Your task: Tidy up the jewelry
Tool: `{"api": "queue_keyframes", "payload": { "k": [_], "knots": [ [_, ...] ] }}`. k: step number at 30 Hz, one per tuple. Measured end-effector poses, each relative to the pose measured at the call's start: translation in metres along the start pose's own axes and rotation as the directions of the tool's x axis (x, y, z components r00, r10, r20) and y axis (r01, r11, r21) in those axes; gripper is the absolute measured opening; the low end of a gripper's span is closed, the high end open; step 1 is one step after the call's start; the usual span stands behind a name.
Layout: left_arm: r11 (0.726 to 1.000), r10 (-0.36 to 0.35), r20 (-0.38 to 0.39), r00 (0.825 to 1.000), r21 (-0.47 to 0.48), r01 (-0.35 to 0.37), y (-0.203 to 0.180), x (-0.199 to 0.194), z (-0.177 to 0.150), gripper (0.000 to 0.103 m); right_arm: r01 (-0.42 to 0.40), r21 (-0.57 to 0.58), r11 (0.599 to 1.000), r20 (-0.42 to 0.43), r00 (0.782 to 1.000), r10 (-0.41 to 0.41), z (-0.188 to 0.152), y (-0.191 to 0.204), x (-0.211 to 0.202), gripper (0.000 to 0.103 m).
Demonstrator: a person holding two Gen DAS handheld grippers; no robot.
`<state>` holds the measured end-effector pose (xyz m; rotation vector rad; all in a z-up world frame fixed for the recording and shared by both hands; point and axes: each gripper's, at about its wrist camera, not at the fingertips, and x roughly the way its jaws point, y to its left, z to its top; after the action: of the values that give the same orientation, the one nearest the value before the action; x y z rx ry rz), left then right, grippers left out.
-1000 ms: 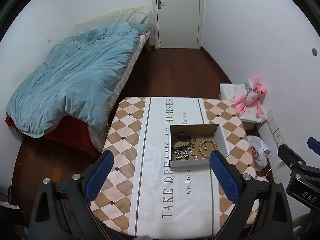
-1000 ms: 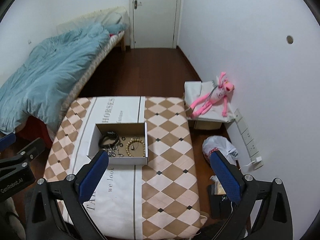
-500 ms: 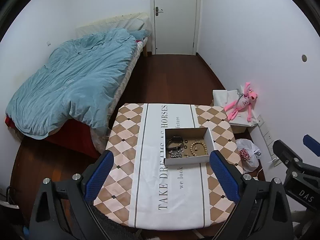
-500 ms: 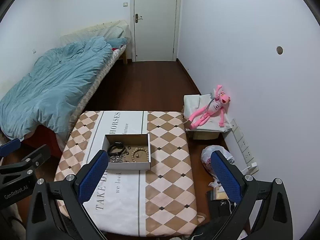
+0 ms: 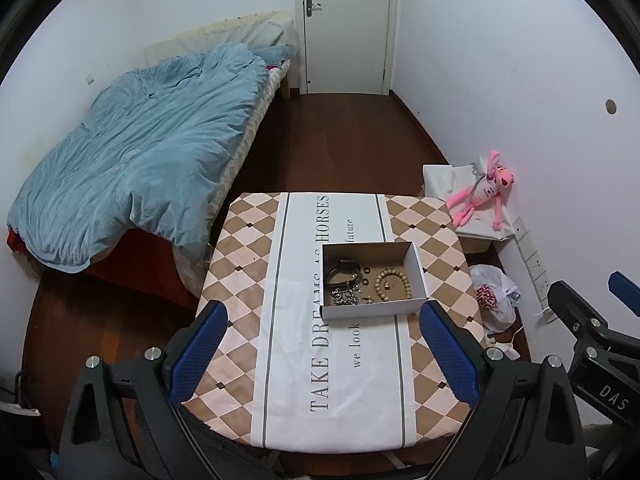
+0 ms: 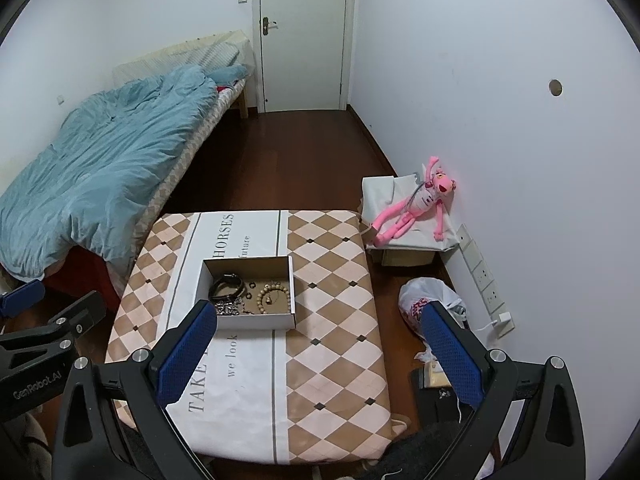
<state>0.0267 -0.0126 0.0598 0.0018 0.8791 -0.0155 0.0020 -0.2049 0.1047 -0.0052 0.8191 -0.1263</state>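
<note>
A shallow cardboard box (image 5: 416,262) (image 6: 291,280) sits on the table with the checkered cloth (image 5: 240,280) (image 6: 332,320). Inside lie a black bracelet (image 5: 342,270) (image 6: 227,285), a wooden bead bracelet (image 5: 391,282) (image 6: 272,298), a silver chain (image 5: 345,296) (image 6: 229,307) and small dark rings (image 5: 366,274). My left gripper (image 5: 322,346) is open and empty, held high above the table's near side. My right gripper (image 6: 318,350) is open and empty, also high above the table, to the right of the box.
A bed with a blue duvet (image 5: 140,160) stands at the left. A pink plush toy (image 5: 484,196) lies on a white-covered box by the right wall. A white plastic bag (image 5: 492,296) sits on the floor beside the table. A shut door (image 5: 344,28) is at the far end.
Both grippers have pulled up and back from the table, so the box and table look smaller and farther away. Both stay open and empty.
</note>
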Motion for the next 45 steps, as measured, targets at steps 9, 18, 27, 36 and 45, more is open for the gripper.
{"api": "queue_keyframes", "payload": {
  "k": [9,18,27,36,45],
  "knots": [
    [1.000,0.003,-0.078,0.997,0.004,-0.003,-0.003,0.025,0.014,0.098,0.010,-0.007,1.000,-0.042,0.999,-0.010,0.020,0.005,0.029,0.103],
    [0.999,0.037,-0.111,0.993,0.005,-0.036,-0.001,0.050,0.026,0.098,0.017,-0.014,1.000,-0.089,0.996,-0.019,0.031,0.012,0.060,0.103],
    [0.999,0.051,-0.147,0.988,0.015,-0.049,-0.001,0.074,0.029,0.098,0.032,-0.028,0.999,-0.148,0.988,-0.036,0.031,0.015,0.090,0.103],
    [0.999,0.047,-0.176,0.983,0.006,-0.047,0.002,0.087,0.025,0.098,0.023,-0.033,0.999,-0.185,0.982,-0.029,0.027,0.017,0.104,0.103],
    [0.999,0.043,-0.180,0.983,0.010,-0.042,0.002,0.089,0.023,0.098,0.024,-0.039,0.999,-0.196,0.980,-0.031,0.025,0.019,0.107,0.103]
  ]
}}
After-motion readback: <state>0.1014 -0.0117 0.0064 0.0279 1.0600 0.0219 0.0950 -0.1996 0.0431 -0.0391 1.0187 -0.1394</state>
